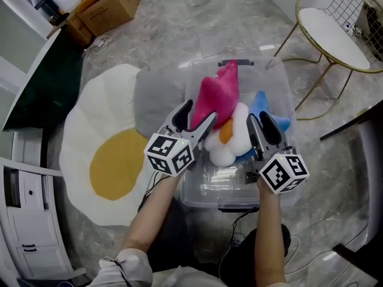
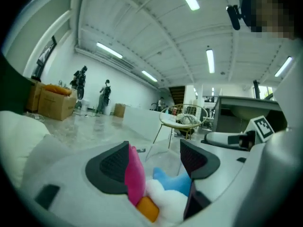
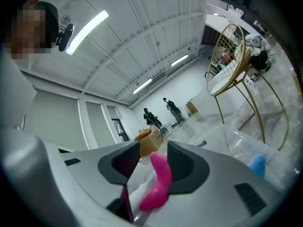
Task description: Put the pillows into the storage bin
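Note:
A clear plastic storage bin (image 1: 216,187) stands on the floor in front of me. Inside it lie a pink pillow (image 1: 216,94), a white cloud pillow (image 1: 236,133) with an orange patch, and a blue pillow (image 1: 261,106). A grey pillow (image 1: 154,103) lies outside, against the bin's left wall on the rug. My left gripper (image 1: 198,113) hovers over the bin's left side, open, with nothing between its pads; past its jaws the left gripper view shows the pink pillow (image 2: 134,174) and the blue pillow (image 2: 173,182). My right gripper (image 1: 258,119) hangs over the bin's right side, jaws apart, and the pink pillow (image 3: 161,183) shows beyond them.
A fried-egg-shaped rug (image 1: 108,160) spreads left of the bin. A gold wire chair (image 1: 335,28) stands at the far right, and a cardboard box (image 1: 108,5) at the far left. A white drawer unit (image 1: 24,220) lines the left edge. Cables trail on the floor near my legs.

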Action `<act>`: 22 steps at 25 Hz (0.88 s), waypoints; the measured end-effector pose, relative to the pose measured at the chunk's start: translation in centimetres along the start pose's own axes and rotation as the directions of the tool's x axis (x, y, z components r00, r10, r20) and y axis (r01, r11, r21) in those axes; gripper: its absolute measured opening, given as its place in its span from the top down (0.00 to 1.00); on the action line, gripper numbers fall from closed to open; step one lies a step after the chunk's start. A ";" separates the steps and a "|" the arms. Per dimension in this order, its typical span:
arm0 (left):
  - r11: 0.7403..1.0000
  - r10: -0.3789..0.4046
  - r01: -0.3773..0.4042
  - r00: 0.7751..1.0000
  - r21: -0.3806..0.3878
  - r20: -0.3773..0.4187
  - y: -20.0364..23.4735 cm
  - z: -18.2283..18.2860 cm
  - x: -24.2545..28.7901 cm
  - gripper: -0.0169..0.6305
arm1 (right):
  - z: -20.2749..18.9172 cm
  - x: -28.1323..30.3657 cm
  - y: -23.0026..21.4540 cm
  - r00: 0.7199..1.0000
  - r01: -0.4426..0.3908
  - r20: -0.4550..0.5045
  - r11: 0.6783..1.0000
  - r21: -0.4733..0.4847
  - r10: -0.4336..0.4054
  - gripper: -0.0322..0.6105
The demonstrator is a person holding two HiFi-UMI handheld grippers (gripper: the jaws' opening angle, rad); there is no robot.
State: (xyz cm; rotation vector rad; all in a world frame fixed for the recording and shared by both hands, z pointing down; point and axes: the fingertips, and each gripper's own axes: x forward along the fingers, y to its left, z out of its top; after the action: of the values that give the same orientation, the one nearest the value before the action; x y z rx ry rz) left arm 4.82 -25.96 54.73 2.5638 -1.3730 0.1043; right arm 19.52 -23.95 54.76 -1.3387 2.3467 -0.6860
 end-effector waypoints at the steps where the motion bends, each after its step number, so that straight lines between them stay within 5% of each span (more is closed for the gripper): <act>1: 1.000 0.006 -0.006 1.000 -0.008 0.006 -0.1 -0.2 -0.2 0.47 | -0.4 0.1 -0.3 1.000 0.013 -0.016 1.000 0.006 -0.013 0.67; 5: 1.000 -0.002 0.002 0.998 -0.006 -0.056 0.1 -2.2 0.4 0.47 | -1.8 1.0 0.5 0.996 0.020 -0.091 1.000 0.010 -0.019 0.67; 9: 0.995 -0.043 0.040 0.999 -0.093 -0.024 -0.1 -0.5 0.4 0.47 | -3.2 1.9 2.6 0.977 0.000 -0.208 0.966 -0.257 -0.055 0.67; 13: 0.996 -0.084 0.083 0.996 -0.040 -0.028 -0.2 1.2 -0.4 0.47 | -4.9 2.3 4.6 0.964 -0.044 -0.256 0.901 -0.432 -0.076 0.67; 17: 0.973 -0.219 0.228 0.961 0.032 -0.171 -3.0 1.2 -3.2 0.48 | -3.7 -0.4 9.6 0.940 -0.043 -0.327 0.920 -0.388 -0.093 0.67; 20: 0.961 -0.269 0.277 0.937 0.002 -0.222 -5.2 6.2 -7.0 0.50 | 1.1 -1.5 15.1 0.922 -0.079 -0.380 0.931 -0.356 -0.067 0.67; 22: 0.973 -0.222 0.231 0.940 0.004 -0.260 -5.4 11.1 -9.6 0.50 | 5.0 -1.2 18.9 0.917 -0.113 -0.397 0.931 -0.346 -0.037 0.67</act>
State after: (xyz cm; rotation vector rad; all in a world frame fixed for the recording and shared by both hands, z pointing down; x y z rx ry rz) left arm 3.40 -17.88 41.39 2.6031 -0.9839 0.4096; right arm 9.49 -15.86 39.94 -1.3970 2.9379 -0.5723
